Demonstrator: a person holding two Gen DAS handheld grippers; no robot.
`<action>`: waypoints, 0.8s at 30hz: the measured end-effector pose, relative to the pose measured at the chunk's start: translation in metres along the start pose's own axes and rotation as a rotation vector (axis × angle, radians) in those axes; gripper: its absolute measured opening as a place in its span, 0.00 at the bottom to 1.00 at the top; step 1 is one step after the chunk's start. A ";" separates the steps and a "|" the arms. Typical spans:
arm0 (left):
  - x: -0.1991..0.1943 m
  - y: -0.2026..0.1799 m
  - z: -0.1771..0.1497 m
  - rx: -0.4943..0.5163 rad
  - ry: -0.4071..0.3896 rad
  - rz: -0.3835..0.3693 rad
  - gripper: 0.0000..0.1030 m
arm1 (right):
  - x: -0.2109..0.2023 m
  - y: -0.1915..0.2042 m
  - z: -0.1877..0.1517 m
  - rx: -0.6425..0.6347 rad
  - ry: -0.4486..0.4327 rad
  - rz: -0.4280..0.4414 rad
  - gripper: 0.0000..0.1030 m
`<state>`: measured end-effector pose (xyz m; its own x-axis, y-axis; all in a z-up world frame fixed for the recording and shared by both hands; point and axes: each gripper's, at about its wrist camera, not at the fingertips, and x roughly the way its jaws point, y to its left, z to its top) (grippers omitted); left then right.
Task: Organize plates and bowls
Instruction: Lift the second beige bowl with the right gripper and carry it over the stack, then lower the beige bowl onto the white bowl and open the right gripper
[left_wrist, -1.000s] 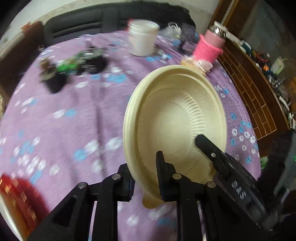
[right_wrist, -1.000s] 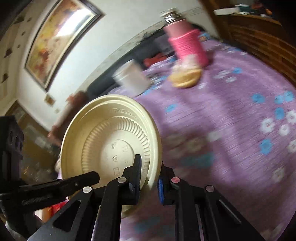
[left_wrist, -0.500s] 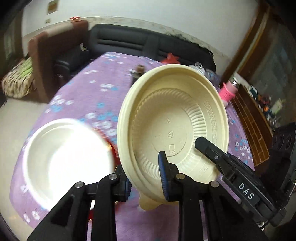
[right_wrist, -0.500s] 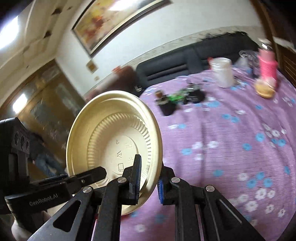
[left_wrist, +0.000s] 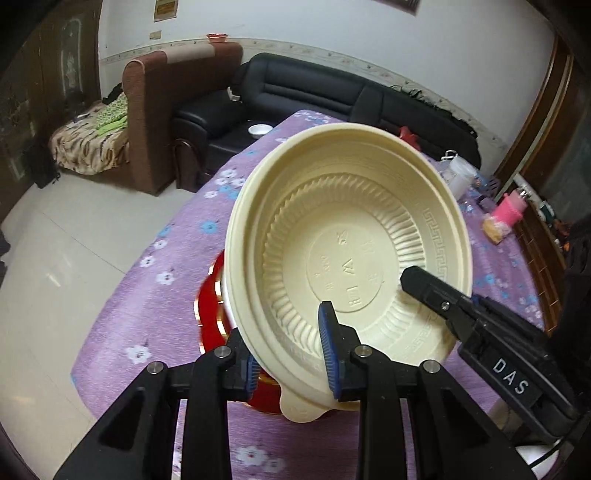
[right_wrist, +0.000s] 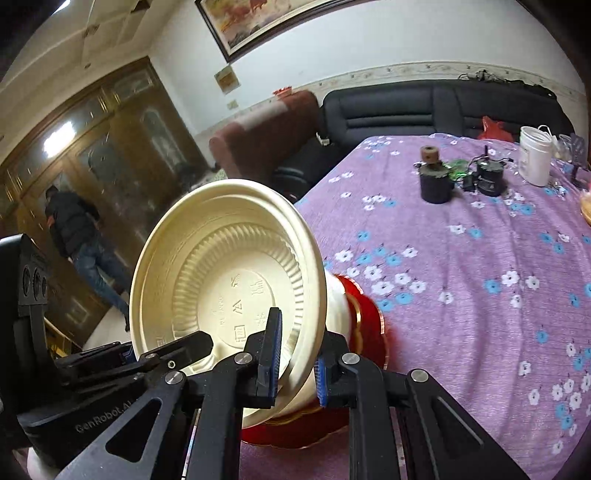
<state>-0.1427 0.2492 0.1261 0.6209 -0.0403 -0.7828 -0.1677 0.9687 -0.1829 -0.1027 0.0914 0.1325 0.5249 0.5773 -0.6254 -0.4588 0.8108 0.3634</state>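
Note:
A cream plastic bowl (left_wrist: 347, 236) is held tilted above the purple flowered table, its inside facing both cameras. My left gripper (left_wrist: 290, 362) is shut on its near rim. My right gripper (right_wrist: 295, 360) is shut on the rim of the same bowl (right_wrist: 229, 266) from the other side. Right under the bowl lies a red plate with a gold edge (left_wrist: 210, 310), with a white dish on it (right_wrist: 338, 306), mostly hidden by the bowl.
On the far part of the table stand a white jar (right_wrist: 535, 155), dark small devices (right_wrist: 436, 181), a pink bottle (left_wrist: 511, 210) and a bun (left_wrist: 495, 229). The table edge (left_wrist: 122, 288) drops to the tiled floor on the left. Sofas stand behind.
Both grippers have swung with the bowl from the table's far side to its left edge, bringing it over the red plate and white dish.

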 end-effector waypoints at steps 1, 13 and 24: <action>0.001 0.001 -0.001 0.005 0.001 0.006 0.26 | 0.004 0.002 -0.001 -0.008 0.006 -0.010 0.17; -0.018 0.017 -0.002 -0.026 -0.063 -0.044 0.64 | 0.029 0.006 -0.008 -0.049 0.056 -0.096 0.16; -0.041 0.051 -0.001 -0.165 -0.170 -0.082 0.71 | 0.028 0.022 -0.015 -0.158 -0.047 -0.166 0.52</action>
<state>-0.1777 0.3003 0.1483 0.7551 -0.0621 -0.6527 -0.2256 0.9101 -0.3476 -0.1093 0.1240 0.1126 0.6338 0.4439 -0.6335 -0.4676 0.8722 0.1435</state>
